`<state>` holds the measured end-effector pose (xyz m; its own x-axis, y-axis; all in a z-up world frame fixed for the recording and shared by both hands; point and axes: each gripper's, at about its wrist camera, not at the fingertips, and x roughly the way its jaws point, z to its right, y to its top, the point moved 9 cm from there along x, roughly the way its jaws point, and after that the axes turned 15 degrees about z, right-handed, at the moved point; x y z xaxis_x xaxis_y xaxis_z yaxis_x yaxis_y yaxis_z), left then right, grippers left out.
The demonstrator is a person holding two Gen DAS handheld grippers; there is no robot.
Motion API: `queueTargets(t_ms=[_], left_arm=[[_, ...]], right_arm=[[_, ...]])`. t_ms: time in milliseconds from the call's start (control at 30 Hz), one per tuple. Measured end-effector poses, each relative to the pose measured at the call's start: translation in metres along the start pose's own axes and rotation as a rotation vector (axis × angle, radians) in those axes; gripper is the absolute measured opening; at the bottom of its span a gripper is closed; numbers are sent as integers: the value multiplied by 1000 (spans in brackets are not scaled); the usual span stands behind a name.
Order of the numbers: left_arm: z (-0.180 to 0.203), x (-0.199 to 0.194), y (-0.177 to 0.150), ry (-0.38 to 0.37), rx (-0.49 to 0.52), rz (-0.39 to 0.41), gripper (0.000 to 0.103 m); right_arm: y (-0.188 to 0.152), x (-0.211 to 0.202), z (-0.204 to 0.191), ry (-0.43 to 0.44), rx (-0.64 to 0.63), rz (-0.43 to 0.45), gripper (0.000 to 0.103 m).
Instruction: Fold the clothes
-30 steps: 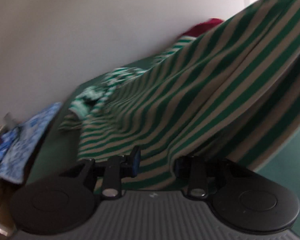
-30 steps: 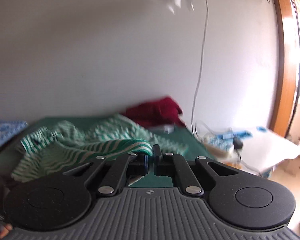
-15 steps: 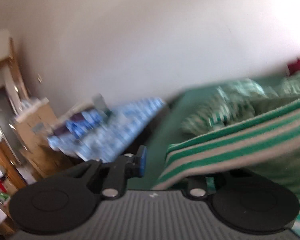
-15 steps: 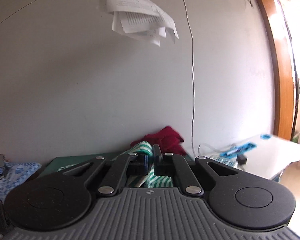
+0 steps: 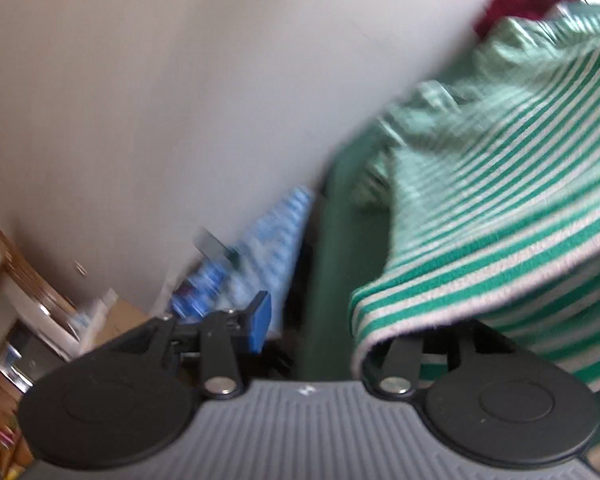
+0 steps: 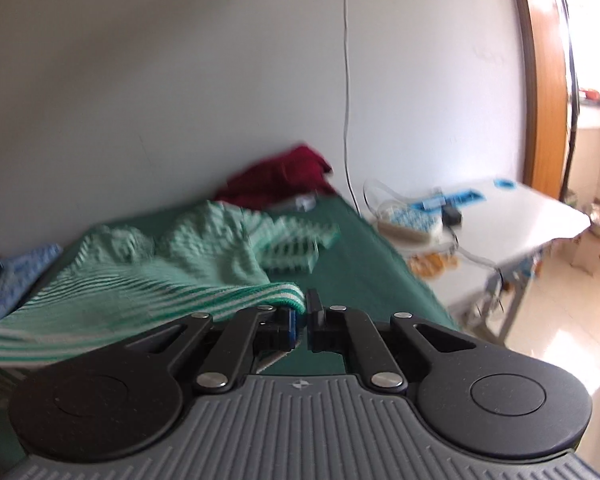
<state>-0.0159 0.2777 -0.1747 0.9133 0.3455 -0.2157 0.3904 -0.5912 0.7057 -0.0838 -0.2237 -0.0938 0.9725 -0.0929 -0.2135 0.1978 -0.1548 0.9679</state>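
Our right gripper pinches the striped shirt; our left gripper, jaws wide open, has shirt draped over one finger.

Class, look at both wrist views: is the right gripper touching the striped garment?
Touching. The right wrist view shows the right gripper pinching the striped garment hem.

Striped shirt on the table ahead-left of the jaws; red garment behind it.
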Motion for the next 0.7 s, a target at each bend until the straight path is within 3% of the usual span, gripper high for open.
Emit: queueTargets(t_ms=[133, 233, 433, 500, 600, 700], left_arm=[[38, -6, -29, 6, -22, -56, 51], [45, -18, -40, 6, -50, -84, 52], [43, -27, -39, 15, 2, -30, 56], [44, -32, -41, 40, 67, -4, 56], [38, -37, -44, 118, 262, 56, 56], [8, -40, -18, 150, 278, 117, 53]], right_arm=[[-39, 9, 17, -57, 9, -91, 3], [-45, 14, 31, -93, 71, -125, 3], [-41, 20, 39, -117, 109, -131, 3], [-42, 22, 41, -120, 130, -133, 3], [-42, 23, 44, -117, 146, -138, 3], [-40, 21, 38, -91, 135, -134, 3]])
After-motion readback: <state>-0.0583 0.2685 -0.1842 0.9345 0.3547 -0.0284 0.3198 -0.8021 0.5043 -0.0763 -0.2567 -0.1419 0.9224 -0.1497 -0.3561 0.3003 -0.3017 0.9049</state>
